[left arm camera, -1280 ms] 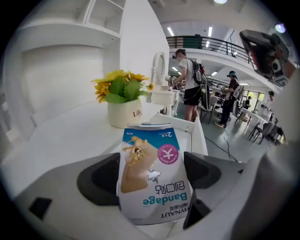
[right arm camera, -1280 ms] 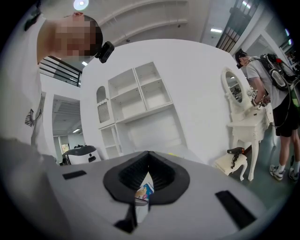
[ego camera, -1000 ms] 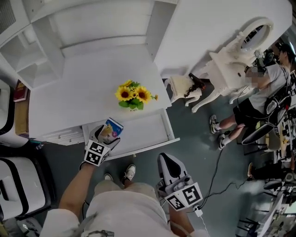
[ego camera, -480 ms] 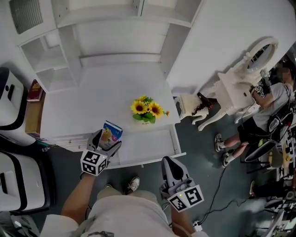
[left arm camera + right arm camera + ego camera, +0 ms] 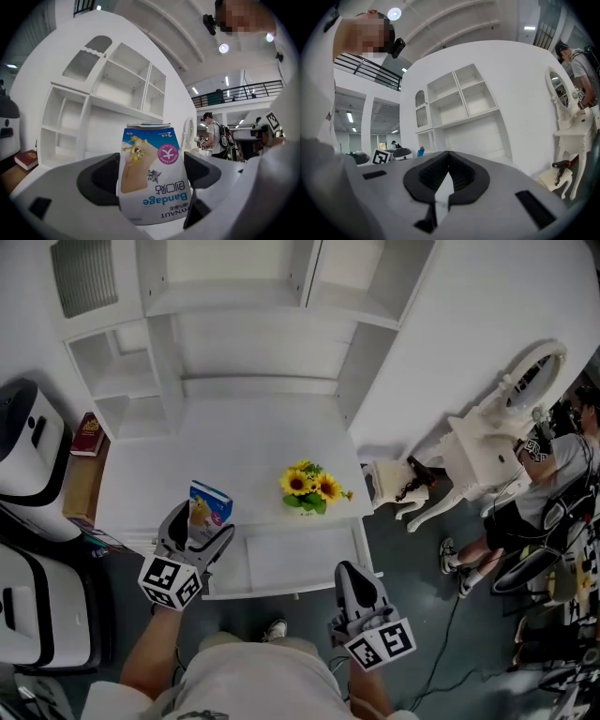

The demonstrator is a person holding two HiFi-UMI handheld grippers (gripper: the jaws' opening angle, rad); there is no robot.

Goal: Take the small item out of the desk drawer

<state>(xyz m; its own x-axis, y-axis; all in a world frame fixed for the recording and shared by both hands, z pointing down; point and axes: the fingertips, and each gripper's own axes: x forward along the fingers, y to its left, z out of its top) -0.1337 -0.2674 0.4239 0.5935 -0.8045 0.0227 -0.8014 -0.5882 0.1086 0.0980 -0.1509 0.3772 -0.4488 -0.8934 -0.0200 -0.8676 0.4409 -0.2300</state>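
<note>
A small blue and white bandage box (image 5: 207, 507) (image 5: 152, 176) sits upside down between the pads of my left gripper (image 5: 197, 526) (image 5: 151, 178), which is shut on it. In the head view the box hangs above the front left corner of the white desk (image 5: 253, 442), left of the pulled-out drawer (image 5: 295, 559). My right gripper (image 5: 352, 582) (image 5: 446, 176) is level in front of the drawer's right end, its jaws together with nothing between them.
A bunch of sunflowers (image 5: 312, 487) stands on the desk near its front right. White shelving (image 5: 234, 324) rises behind the desk. A red book (image 5: 89, 435) lies at the left. A white dressing table (image 5: 487, 442) and a person (image 5: 553, 474) are at the right.
My left gripper has risen with the bandage box from over the drawer's left end to above the desk's front left corner. The right gripper has shifted only slightly.
</note>
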